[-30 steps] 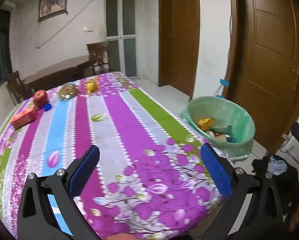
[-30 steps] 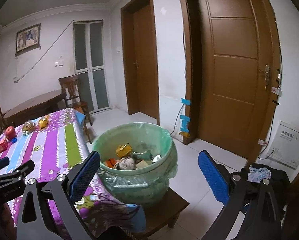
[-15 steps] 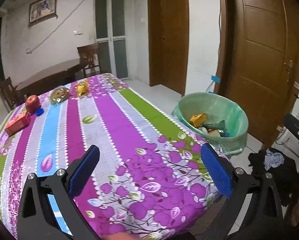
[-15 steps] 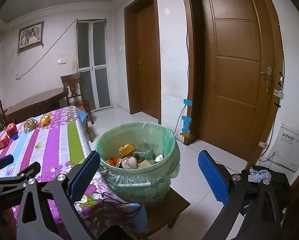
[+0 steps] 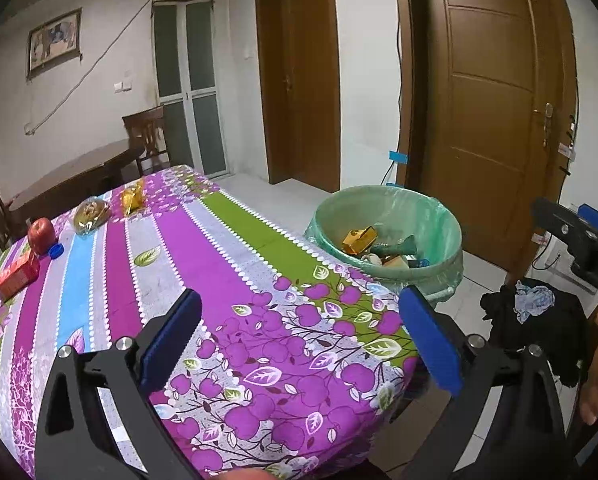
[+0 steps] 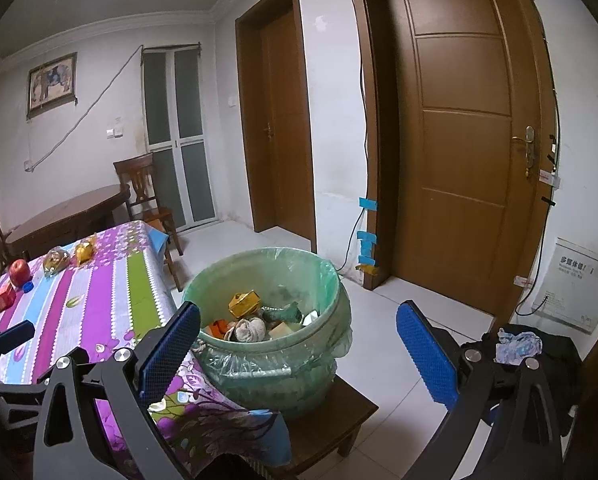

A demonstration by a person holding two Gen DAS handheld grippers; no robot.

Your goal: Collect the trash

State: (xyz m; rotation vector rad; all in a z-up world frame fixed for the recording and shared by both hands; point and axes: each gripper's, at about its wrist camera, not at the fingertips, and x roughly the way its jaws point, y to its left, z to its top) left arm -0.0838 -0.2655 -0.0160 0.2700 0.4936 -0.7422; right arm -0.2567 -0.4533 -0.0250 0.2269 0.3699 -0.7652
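Note:
A green-lined trash bin (image 5: 443, 216) (image 6: 331, 276) holds several pieces of trash and stands on a low wooden stool beside the table. On the striped floral tablecloth (image 5: 203, 248) at the far end lie a clear wrapper (image 5: 91, 214), a yellow wrapper (image 5: 133, 198), a red apple (image 5: 41, 234), a blue cap (image 5: 55, 251) and a red box (image 5: 17, 278). My left gripper (image 5: 299, 332) is open and empty over the table's near end. My right gripper (image 6: 299, 340) is open and empty, just in front of the bin.
Brown doors (image 6: 467, 136) line the right wall. A dark bag with a crumpled cloth (image 6: 517, 342) lies on the floor at right. A wooden table and chair (image 6: 143, 188) stand at the back. The stool (image 6: 339, 424) carries the bin.
Both grippers have drawn back and risen slightly, so the table and bin look a little farther off. Both stay open and empty.

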